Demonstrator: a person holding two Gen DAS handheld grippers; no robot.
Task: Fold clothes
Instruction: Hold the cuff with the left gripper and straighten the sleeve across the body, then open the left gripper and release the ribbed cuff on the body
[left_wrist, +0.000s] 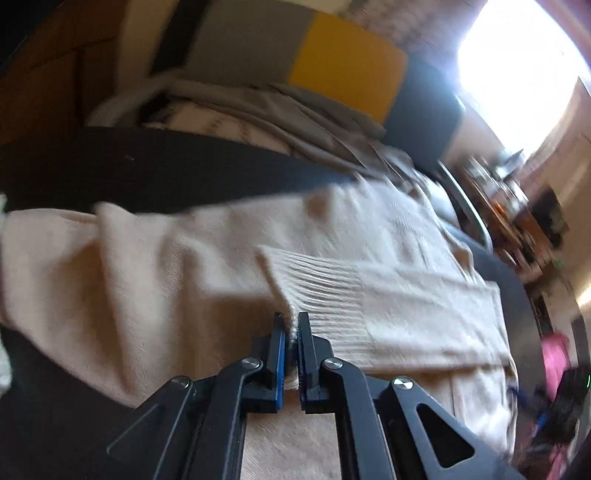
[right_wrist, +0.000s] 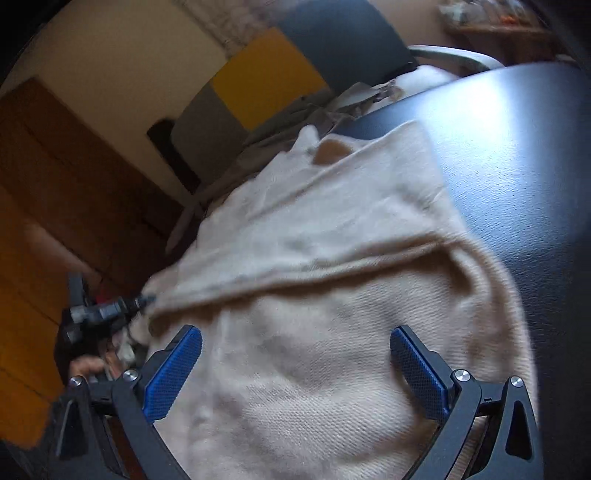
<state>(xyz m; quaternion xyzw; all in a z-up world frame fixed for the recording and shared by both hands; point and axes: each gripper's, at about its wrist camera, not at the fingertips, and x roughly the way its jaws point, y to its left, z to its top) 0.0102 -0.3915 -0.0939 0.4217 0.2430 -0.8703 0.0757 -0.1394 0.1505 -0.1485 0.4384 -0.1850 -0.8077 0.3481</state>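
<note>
Black linkage arms and blue-padded fingers of the left gripper (left_wrist: 291, 334) fill the foreground of the left wrist view, pinched together on the ribbed cuff edge of a cream knitted sweater (left_wrist: 184, 266). That garment lies spread across a dark, smooth tabletop (left_wrist: 110, 166), its ribbed band and one folded panel stretching away to the right. Behind it sit a heap of grey and white laundry (left_wrist: 258, 110) and a cushion in grey, yellow and navy blocks (left_wrist: 332, 66). Only a thin bite of knit shows between the pads, so a hard pull could strip the cuff free, and the loose fold would likely collapse

From the right wrist view, the right gripper (right_wrist: 295, 354) hangs above the sweater (right_wrist: 314, 295) with its blue pads spread wide and nothing between them. Cream fabric bunches in a thick ridge across the middle, one side reaching onto the glossy tabletop (right_wrist: 517, 147). At far left the other gripper (right_wrist: 147, 297) meets the cloth's edge, a person's hand (right_wrist: 85, 365) just below it. Motion blur softens both pictures. Closing here would probably gather several layers at once, and dragging the knit toward the table edge risks spilling it off
</note>
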